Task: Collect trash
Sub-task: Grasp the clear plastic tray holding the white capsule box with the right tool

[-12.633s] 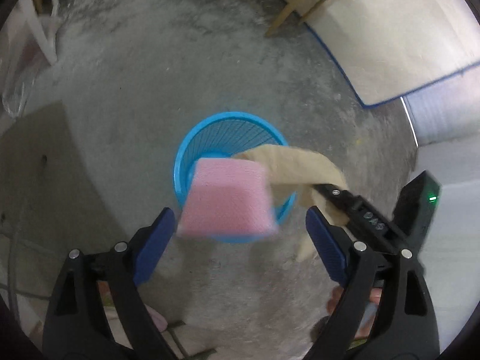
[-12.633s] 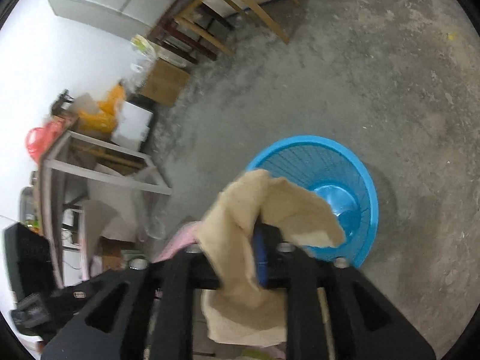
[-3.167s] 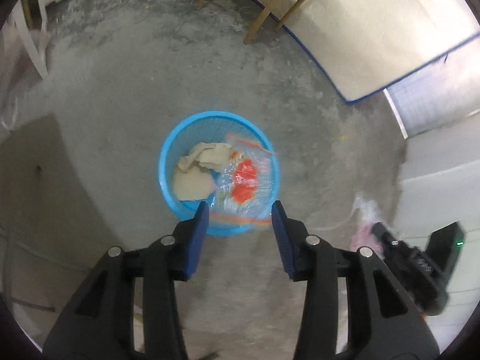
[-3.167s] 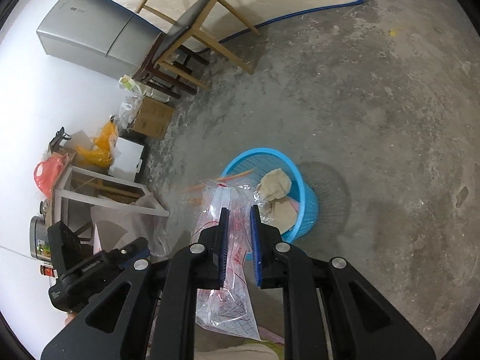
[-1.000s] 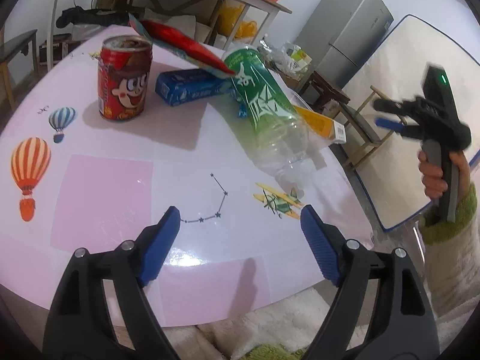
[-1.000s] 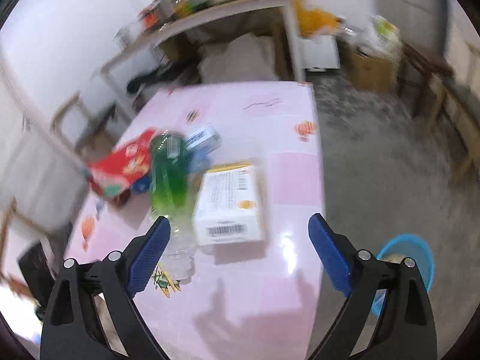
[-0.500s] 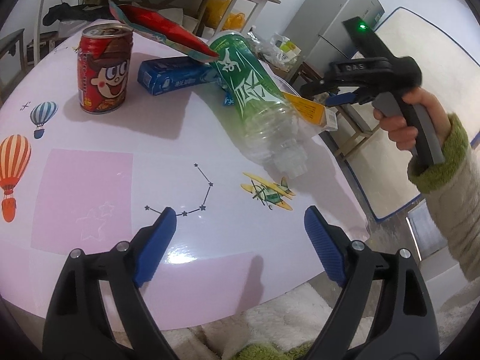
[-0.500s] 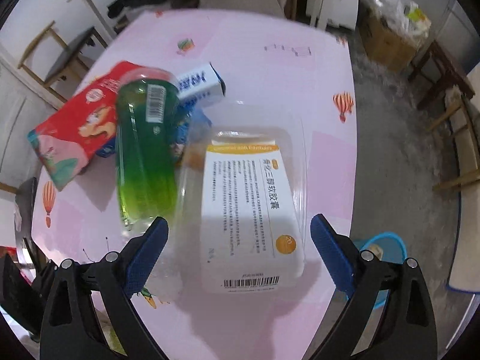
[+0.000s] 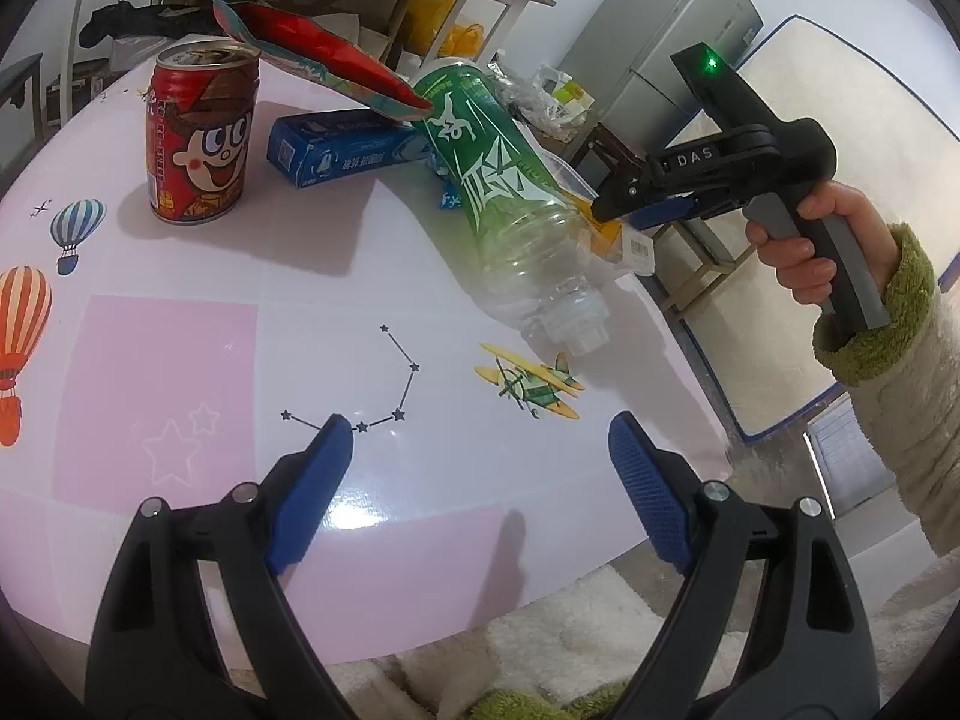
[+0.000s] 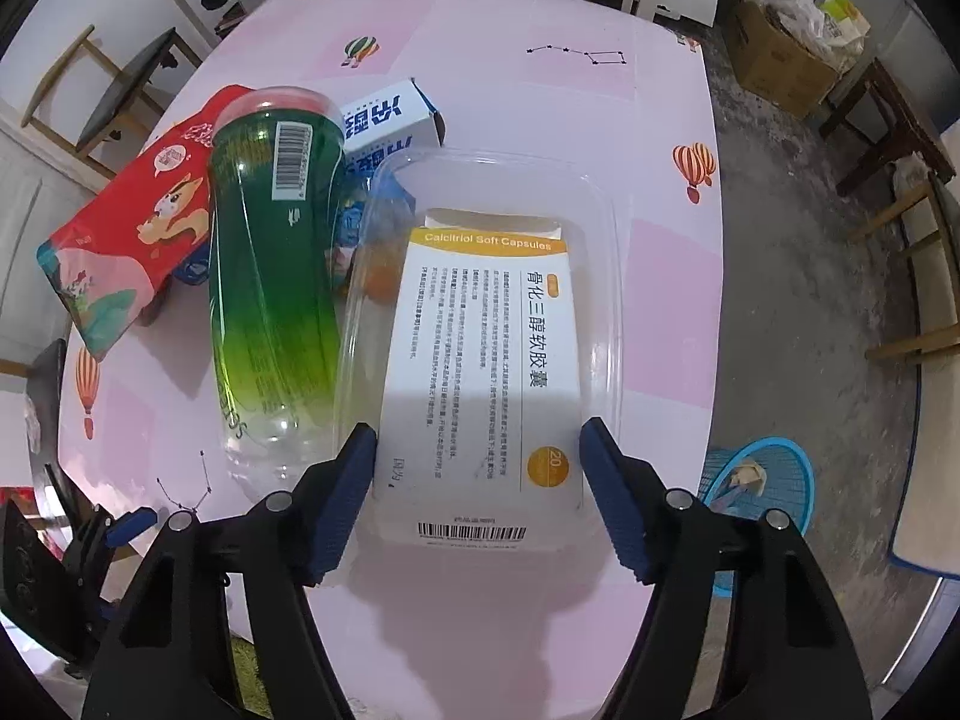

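Note:
On the pink table lies a green plastic bottle on its side, beside a red can, a blue carton and a red snack packet. In the right wrist view a clear plastic tray holding a white-and-orange medicine box lies right of the bottle. My right gripper points down over that tray, its jaws closing with the tray's near end between them. My left gripper hovers open over bare table, with nothing between its fingers.
A blue mesh basket with trash inside stands on the concrete floor, right of the table. Wooden chairs and a cardboard box stand further right. A person's hand in a green cuff holds the right gripper.
The right gripper has swung in from the right and tipped down over the tray with the medicine box, and its jaws have narrowed around it. The left gripper has stayed in place.

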Motion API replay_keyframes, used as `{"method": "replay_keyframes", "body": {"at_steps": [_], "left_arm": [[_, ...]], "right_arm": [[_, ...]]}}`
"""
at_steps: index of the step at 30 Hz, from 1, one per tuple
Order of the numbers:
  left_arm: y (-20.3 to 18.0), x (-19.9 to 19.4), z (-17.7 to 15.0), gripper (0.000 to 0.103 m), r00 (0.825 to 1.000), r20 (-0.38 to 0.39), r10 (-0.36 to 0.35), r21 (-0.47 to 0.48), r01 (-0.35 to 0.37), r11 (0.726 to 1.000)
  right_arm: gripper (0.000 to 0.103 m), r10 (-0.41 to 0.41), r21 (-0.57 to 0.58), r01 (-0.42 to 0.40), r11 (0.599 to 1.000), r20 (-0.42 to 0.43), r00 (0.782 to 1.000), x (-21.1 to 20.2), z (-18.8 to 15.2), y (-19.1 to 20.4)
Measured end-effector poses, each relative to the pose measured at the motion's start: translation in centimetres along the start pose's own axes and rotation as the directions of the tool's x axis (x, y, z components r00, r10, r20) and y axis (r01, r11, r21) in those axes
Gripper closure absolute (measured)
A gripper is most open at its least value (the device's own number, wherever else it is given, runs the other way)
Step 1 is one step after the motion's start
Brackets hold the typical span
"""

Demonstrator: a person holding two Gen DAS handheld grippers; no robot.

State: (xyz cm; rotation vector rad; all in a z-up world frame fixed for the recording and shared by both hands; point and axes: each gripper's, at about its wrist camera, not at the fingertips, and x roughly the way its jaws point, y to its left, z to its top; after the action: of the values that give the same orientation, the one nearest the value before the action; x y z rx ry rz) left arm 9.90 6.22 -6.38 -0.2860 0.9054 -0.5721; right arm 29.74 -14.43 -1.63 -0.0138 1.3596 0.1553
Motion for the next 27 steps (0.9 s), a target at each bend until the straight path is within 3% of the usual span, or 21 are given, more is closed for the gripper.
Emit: {"method": "replay_keyframes", "body": {"at_steps": [2,7,9,11,16,25,27], "left_arm": [[0.0,0.1,0.0,0.020,1.000,-0.001,-0.001,-0.001,0.001,1.000],[-0.1,0.1,0.0,0.020,1.000,-0.003,-0.001,-0.001,0.001,1.000],[-0.2,0.2,0.0,0.020,1.000,-0.004,-0.001,0.003,0.001,1.000],[-0.4,0.3,0.0,0.020,1.000,-0.005,-0.002,0.006,0.002,1.000],[-0.6,0.5,0.0,0.020,1.000,-0.010,-0.002,0.010,0.002,1.000],[-0.5,0.7,0.0,0.020,1.000,-0.015,-0.009,0.007,0.009,1.000],[-0.5,0.7,0.0,0.020,1.000,-0.015,-0.009,0.007,0.009,1.000]], "right_arm": [[0.046,0.017,0.008,-0.017,1.000,0.003,1.000,-0.2,-0.2,-0.1],[0.046,0.026,0.022,-0.026,0.999,0.008,1.000,-0.5,-0.4,-0.2],[0.046,0.028,0.022,-0.028,0.999,0.011,1.000,-0.6,-0.2,-0.3],[0.037,0.029,0.023,-0.029,0.999,0.014,0.999,-0.6,0.0,-0.3],[0.028,0.018,0.035,-0.018,0.999,0.012,1.000,-0.4,0.4,-0.7],[0.028,-0.044,0.162,0.027,0.986,0.105,0.994,-1.0,1.7,-4.0],[0.035,-0.038,0.191,0.014,0.981,0.122,0.992,-0.8,2.1,-4.8]]}}
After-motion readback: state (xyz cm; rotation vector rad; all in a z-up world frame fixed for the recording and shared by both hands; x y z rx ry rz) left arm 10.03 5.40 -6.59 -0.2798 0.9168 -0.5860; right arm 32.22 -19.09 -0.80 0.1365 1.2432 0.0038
